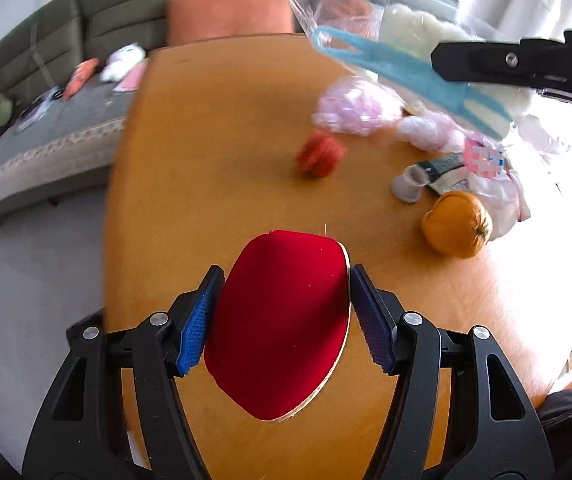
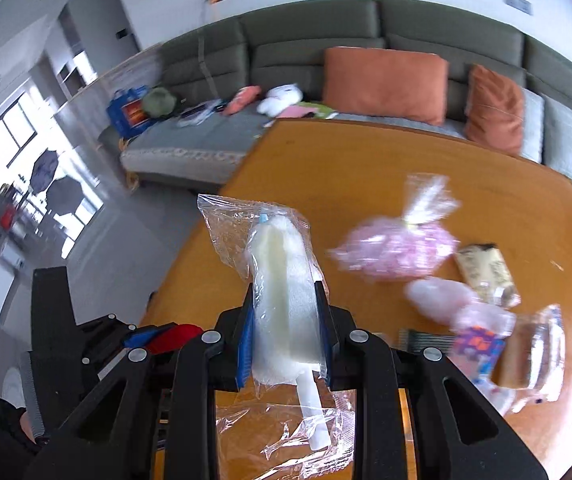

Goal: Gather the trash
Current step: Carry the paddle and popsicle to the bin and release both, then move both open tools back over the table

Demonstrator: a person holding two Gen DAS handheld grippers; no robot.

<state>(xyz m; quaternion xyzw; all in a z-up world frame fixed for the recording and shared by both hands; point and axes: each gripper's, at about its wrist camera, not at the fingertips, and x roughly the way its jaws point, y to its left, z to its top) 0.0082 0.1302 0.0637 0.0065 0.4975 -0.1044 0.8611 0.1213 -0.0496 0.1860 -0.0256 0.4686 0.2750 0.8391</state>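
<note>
My left gripper [image 1: 284, 292] is shut on a red paddle-shaped piece [image 1: 282, 320] with a pale edge, held above the wooden table [image 1: 214, 152]. My right gripper [image 2: 286, 320] is shut on a clear plastic bag holding a white fluffy brush-like item [image 2: 282, 292] with a white handle; it also shows in the left wrist view [image 1: 366, 28] at the upper right, above the table. The left gripper shows in the right wrist view at the lower left [image 2: 154, 338].
On the table lie a pink crinkly bag [image 1: 356, 106], a red ball [image 1: 320, 156], an orange pumpkin [image 1: 458, 224], a grey cup [image 1: 408, 182], wrappers [image 2: 486, 274] and a clear packet [image 2: 538, 352]. A grey sofa [image 2: 310, 52] with orange cushions [image 2: 384, 82] stands behind.
</note>
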